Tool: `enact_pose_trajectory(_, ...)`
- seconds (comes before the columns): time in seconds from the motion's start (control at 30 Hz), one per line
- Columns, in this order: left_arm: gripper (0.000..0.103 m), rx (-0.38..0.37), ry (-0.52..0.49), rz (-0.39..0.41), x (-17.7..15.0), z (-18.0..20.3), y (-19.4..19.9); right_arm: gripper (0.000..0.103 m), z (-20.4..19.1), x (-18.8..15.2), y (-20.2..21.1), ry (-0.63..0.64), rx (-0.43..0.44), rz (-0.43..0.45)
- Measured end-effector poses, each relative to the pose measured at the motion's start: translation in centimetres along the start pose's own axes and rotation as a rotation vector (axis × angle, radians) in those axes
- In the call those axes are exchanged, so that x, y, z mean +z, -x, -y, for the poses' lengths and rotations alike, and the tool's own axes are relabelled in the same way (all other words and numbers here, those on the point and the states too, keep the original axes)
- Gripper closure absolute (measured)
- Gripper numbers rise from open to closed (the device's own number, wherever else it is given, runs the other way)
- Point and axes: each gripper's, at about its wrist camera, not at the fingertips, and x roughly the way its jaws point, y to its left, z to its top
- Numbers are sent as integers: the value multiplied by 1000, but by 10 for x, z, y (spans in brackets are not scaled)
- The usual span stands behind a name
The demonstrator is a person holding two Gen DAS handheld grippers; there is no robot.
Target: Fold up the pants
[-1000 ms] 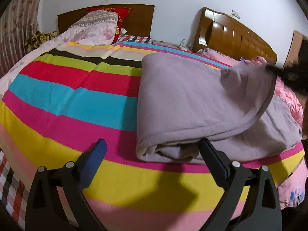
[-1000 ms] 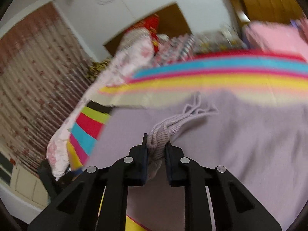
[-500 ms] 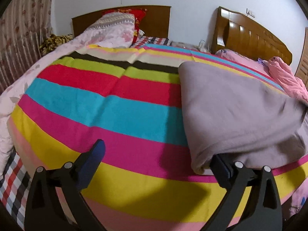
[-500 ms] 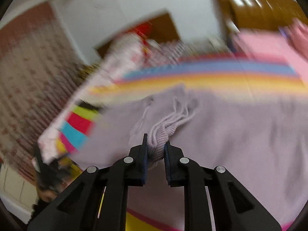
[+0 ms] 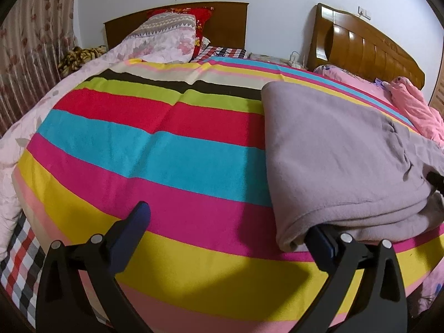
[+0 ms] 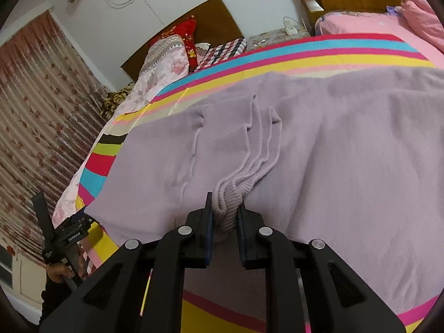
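Note:
Lilac fleece pants (image 5: 341, 155) lie folded on a striped blanket (image 5: 155, 149), at the right of the left wrist view. My left gripper (image 5: 230, 227) is open; its right finger (image 5: 322, 241) is tucked under the pants' near folded edge and its left finger (image 5: 133, 227) is over bare blanket. In the right wrist view my right gripper (image 6: 225, 216) is shut on the bunched ribbed cuffs (image 6: 238, 183) of the pants (image 6: 347, 166), low over the folded fabric.
The bed has a wooden headboard (image 5: 177, 25) with patterned pillows (image 5: 166, 38). A second bed with a pink quilt (image 5: 416, 108) stands to the right. Flowered curtains (image 6: 33, 127) hang at the left. The left gripper (image 6: 55, 236) and hand show in the right wrist view.
The right gripper carried the cuffs across and down onto the pants, closing the fold. The left gripper shifted so that its right finger now sits under the fold's near edge.

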Motion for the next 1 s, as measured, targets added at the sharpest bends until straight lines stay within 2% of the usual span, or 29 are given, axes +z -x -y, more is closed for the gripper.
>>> enact_pose_trajectory(0.23,2,-22,-37,-28,2,-1,0,85,7,-16,-6,10,-15,-12)
enact_pose_trajectory(0.27,2,-23,-57,-40,2,-1,4,73,5,-15,-5,33,-21,-14)
enact_pose_trajectory(0.3,2,-17,-78,-47,1,0,8,66,2,-12,-1,70,-28,-25)
enact_pose_trajectory(0.37,2,-7,-171,-57,-4,3,26,22,0,-11,11,111,1,-12)
enact_pose_trajectory(0.4,2,10,-219,-62,-7,6,36,19,1,-11,21,127,0,23)
enact_pose_trajectory(0.47,2,27,-239,-18,-4,8,60,20,2,-10,43,197,-53,99)
enact_pose_trajectory(0.53,2,-65,-151,93,15,9,91,27,3,-6,48,240,-113,111)
enact_pose_trajectory(0.6,2,-194,-38,236,47,15,111,33,2,6,43,267,-111,106)
enact_pose_trajectory(0.67,2,-303,2,276,77,35,102,36,-8,18,34,302,-101,107)
enact_pose_trajectory(0.7,2,-331,2,252,90,47,91,36,-17,25,26,341,-93,100)
enact_pose_trajectory(0.77,2,-368,-36,134,121,88,44,36,-35,33,7,393,-102,74)
enact_pose_trajectory(0.83,2,-371,-97,34,134,118,0,36,-48,39,-12,426,-83,33)
enact_pose_trajectory(0.9,2,-319,-143,-37,137,135,-37,36,-57,39,-32,461,-97,-30)
enact_pose_trajectory(1.0,2,-212,-162,-119,127,134,-84,35,-52,27,-56,509,-208,-109)
